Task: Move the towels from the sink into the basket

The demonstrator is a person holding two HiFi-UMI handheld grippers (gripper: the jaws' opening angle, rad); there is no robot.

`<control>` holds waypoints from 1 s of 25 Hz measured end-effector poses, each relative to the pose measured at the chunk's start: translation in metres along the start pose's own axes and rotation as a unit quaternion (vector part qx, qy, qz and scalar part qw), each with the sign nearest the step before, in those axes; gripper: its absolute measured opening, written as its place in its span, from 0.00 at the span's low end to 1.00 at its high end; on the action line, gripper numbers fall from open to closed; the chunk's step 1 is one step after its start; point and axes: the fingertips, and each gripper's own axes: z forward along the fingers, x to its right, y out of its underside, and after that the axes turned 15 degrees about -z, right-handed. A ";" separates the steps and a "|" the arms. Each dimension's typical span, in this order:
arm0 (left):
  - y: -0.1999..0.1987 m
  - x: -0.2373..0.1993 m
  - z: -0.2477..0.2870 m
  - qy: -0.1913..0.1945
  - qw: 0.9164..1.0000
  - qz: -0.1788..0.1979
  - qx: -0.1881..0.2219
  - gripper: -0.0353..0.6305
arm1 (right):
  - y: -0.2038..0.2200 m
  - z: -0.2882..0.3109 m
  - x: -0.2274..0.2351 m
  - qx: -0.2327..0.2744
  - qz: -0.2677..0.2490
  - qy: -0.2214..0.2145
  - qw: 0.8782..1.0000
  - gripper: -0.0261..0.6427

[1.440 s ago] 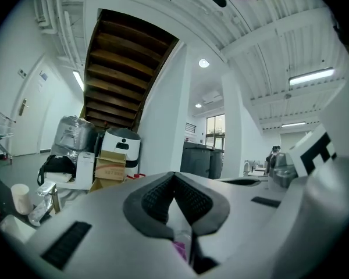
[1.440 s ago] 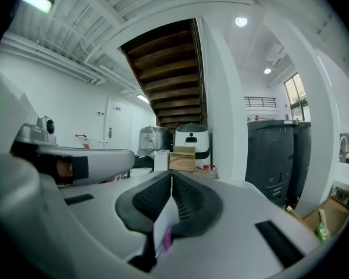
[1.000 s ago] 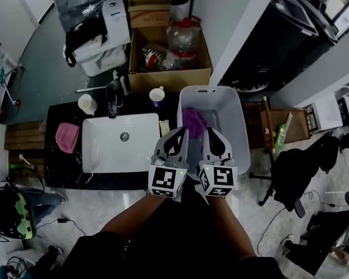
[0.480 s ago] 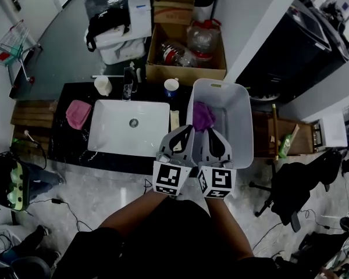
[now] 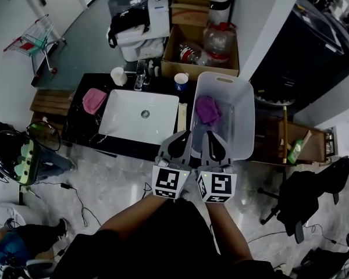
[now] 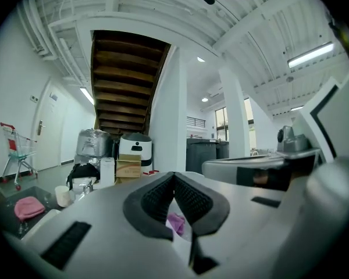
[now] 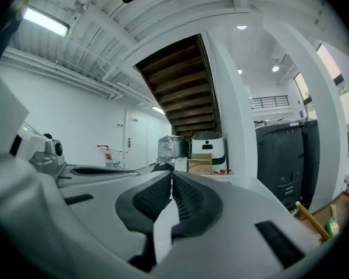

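Observation:
The white sink [image 5: 128,118] holds no towel that I can see. A purple towel [image 5: 208,109] lies in the far half of the white basket [image 5: 244,121], which stands right of the sink; it also shows low between the jaws in the left gripper view as the purple towel [image 6: 175,222]. A pink towel [image 5: 94,100] rests on the dark counter left of the sink, seen too as the pink towel [image 6: 29,207]. My left gripper [image 5: 182,137] and right gripper [image 5: 207,137] hang side by side over the basket's near end, both shut and holding nothing. The left gripper [image 6: 173,176] and right gripper [image 7: 171,176] show jaws meeting at the tips.
A tap [image 5: 141,74] and two cups [image 5: 118,75] [image 5: 181,81] stand at the counter's back. Behind them are a cardboard box [image 5: 200,54] with bottles and a white appliance. A wooden stand [image 5: 288,141] sits right of the basket, a small cart [image 5: 38,39] far left.
The view has drawn back and shifted, so the sink and basket sit higher and further right. Both grippers stay shut, side by side, over the basket's near end.

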 end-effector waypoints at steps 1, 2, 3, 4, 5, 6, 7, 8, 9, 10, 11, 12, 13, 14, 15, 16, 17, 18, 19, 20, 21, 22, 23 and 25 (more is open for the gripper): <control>0.003 0.001 -0.005 -0.007 1.000 0.001 -0.002 0.06 | 0.002 -0.005 -0.006 0.001 0.002 -0.008 1.000 0.07; 0.007 0.002 -0.009 -0.013 1.000 0.002 -0.004 0.06 | 0.004 -0.009 -0.011 0.002 0.003 -0.016 1.000 0.07; 0.010 0.002 -0.013 -0.019 1.000 0.002 -0.006 0.06 | 0.006 -0.013 -0.017 0.003 0.005 -0.023 1.000 0.07; 0.013 0.003 -0.017 -0.023 1.000 0.001 -0.008 0.06 | 0.008 -0.016 -0.021 0.004 0.004 -0.029 1.000 0.07; 0.016 0.003 -0.020 -0.028 1.000 0.001 -0.010 0.06 | 0.009 -0.019 -0.026 0.005 0.001 -0.033 0.999 0.07; 0.017 0.002 -0.023 -0.031 0.999 0.002 -0.011 0.06 | 0.009 -0.021 -0.030 0.006 -0.007 -0.036 0.999 0.07; 0.018 0.002 -0.026 -0.033 0.999 0.002 -0.013 0.06 | 0.009 -0.023 -0.035 0.007 -0.015 -0.039 0.999 0.07; 0.019 0.002 -0.029 -0.034 0.999 0.003 -0.013 0.06 | 0.009 -0.025 -0.039 0.008 -0.021 -0.042 0.999 0.07; 0.020 0.002 -0.031 -0.035 0.999 0.004 -0.013 0.06 | 0.010 -0.027 -0.043 0.007 -0.021 -0.044 0.999 0.07; 0.022 0.001 -0.033 -0.036 0.999 0.004 -0.012 0.06 | 0.011 -0.028 -0.045 0.007 -0.018 -0.046 0.999 0.07; 0.023 -0.001 -0.035 -0.038 0.999 0.001 -0.011 0.06 | 0.012 -0.027 -0.047 0.006 -0.018 -0.047 0.999 0.07; 0.025 -0.004 -0.037 -0.040 0.999 -0.003 -0.010 0.06 | 0.013 -0.026 -0.050 0.004 -0.022 -0.049 0.999 0.07; 0.026 -0.008 -0.039 -0.042 0.999 -0.009 -0.009 0.06 | 0.014 -0.024 -0.054 0.002 -0.028 -0.053 0.998 0.07; 0.027 -0.012 -0.043 -0.043 0.999 -0.015 -0.008 0.06 | 0.014 -0.023 -0.059 0.001 -0.035 -0.056 0.998 0.07; 0.026 -0.015 -0.046 -0.042 0.999 -0.018 -0.007 0.06 | 0.013 -0.021 -0.065 -0.001 -0.041 -0.059 0.997 0.07; 0.025 -0.020 -0.050 -0.041 0.999 -0.018 -0.004 0.06 | 0.013 -0.019 -0.071 -0.002 -0.043 -0.062 0.997 0.07; 0.022 -0.025 -0.053 -0.041 0.999 -0.017 0.000 0.06 | 0.012 -0.016 -0.078 -0.004 -0.043 -0.065 0.997 0.07; 0.019 -0.032 -0.057 -0.043 0.999 -0.016 0.003 0.06 | 0.011 -0.012 -0.086 -0.005 -0.042 -0.068 0.997 0.07; 0.016 -0.040 -0.062 -0.045 0.999 -0.016 0.007 0.06 | 0.009 -0.008 -0.094 -0.006 -0.041 -0.071 0.997 0.07; 0.013 -0.050 -0.069 -0.048 0.999 -0.016 0.010 0.06 | 0.006 -0.005 -0.105 -0.006 -0.041 -0.074 0.996 0.07; 0.010 -0.061 -0.077 -0.051 0.998 -0.017 0.013 0.06 | 0.003 -0.001 -0.117 -0.006 -0.043 -0.078 0.996 0.07; 0.007 -0.073 -0.085 -0.056 0.998 -0.020 0.016 0.06 | -0.002 0.004 -0.130 -0.005 -0.047 -0.082 0.996 0.07; 0.004 -0.086 -0.093 -0.061 0.998 -0.023 0.018 0.06 | -0.008 0.009 -0.144 -0.004 -0.053 -0.087 0.995 0.07; -0.002 -0.115 -0.109 -0.071 0.997 -0.031 0.022 0.06 | -0.018 0.021 -0.174 0.000 -0.064 -0.097 0.993 0.07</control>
